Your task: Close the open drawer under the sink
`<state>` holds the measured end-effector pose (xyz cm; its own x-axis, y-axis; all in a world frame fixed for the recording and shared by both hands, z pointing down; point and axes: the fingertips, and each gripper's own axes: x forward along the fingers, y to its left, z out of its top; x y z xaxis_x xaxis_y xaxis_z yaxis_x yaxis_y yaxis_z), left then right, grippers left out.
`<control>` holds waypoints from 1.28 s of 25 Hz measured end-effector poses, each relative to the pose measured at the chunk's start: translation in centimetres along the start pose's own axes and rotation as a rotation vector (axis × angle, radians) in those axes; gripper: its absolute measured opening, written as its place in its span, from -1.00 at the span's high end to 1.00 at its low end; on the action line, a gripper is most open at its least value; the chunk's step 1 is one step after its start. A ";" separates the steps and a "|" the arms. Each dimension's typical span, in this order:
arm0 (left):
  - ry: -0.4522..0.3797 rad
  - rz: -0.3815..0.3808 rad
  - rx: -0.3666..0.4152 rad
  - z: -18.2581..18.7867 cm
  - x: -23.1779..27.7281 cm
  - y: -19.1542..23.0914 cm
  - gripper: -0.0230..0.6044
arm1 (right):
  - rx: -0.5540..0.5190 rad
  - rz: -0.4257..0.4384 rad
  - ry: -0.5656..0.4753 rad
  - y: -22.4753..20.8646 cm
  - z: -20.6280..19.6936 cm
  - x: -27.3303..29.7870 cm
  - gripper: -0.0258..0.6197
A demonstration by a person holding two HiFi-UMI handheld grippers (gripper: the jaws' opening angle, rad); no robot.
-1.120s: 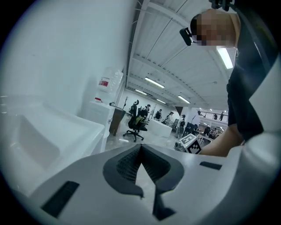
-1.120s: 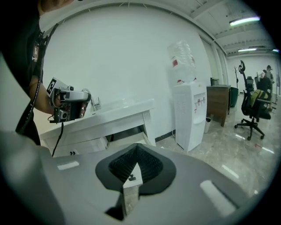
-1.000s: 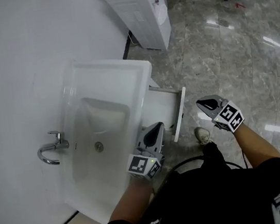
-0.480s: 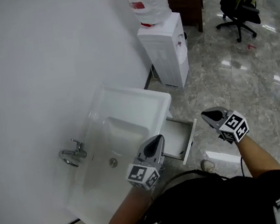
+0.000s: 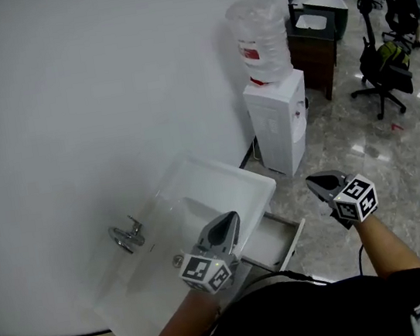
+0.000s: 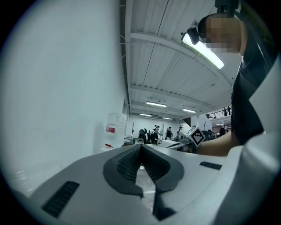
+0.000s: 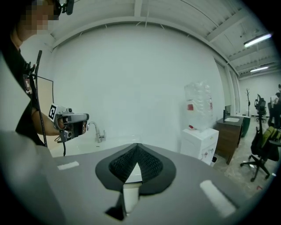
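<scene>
"Grey polished stone floor [image 5: 399, 174], plain white wall [image 5: 68, 106] — so where does the drawer sit?"

"Under the white sink [image 5: 234, 181], at the end nearer the dispenser. The drawer [image 5: 280, 243] stands pulled out, its front panel well clear of the basin's edge."

"And the person's two tools?"

"Both are pressed together, with nothing between the jaws. The left gripper [image 5: 231, 217] hangs over the sink's front rim, above the drawer and apart from it. The right gripper [image 5: 313, 181] is out over the floor, beyond the drawer's front — touching nothing."

"What else is near?"

"A tap [image 5: 128, 235] on the wall side of the basin. A white water dispenser [image 5: 278, 126] with its bottle [image 5: 259, 38] stands just past the sink, against the wall. A dark cabinet [image 5: 321, 37] and an office chair [image 5: 383, 71] are farther back."
</scene>
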<state>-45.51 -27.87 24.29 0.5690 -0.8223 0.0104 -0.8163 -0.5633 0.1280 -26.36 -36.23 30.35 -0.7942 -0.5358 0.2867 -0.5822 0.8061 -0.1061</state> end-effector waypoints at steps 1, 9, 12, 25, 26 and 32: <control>-0.013 0.019 0.001 1.0 -0.1 0.3 0.93 | 0.000 0.008 -0.002 -0.2 1.0 0.1 0.92; -0.103 0.194 0.015 7.0 -1.9 1.2 0.93 | -0.053 0.097 -0.045 -0.8 8.9 1.6 0.92; -0.131 0.288 0.000 7.8 -4.3 0.7 0.93 | -0.087 0.157 -0.061 0.4 11.5 2.3 0.92; -0.166 0.610 -0.015 9.1 -20.5 2.8 0.93 | -0.167 0.387 -0.067 12.3 15.0 10.0 0.92; -0.174 0.619 -0.011 9.3 -21.9 3.2 0.93 | -0.171 0.394 -0.069 13.5 15.3 10.6 0.92; -0.184 0.668 0.001 10.1 -31.8 5.8 0.93 | -0.178 0.420 -0.073 22.0 15.9 14.3 0.92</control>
<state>-69.36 -5.81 14.67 -0.0819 -0.9933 -0.0820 -0.9860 0.0688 0.1516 -53.29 -30.20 16.96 -0.9687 -0.1651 0.1853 -0.1738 0.9843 -0.0321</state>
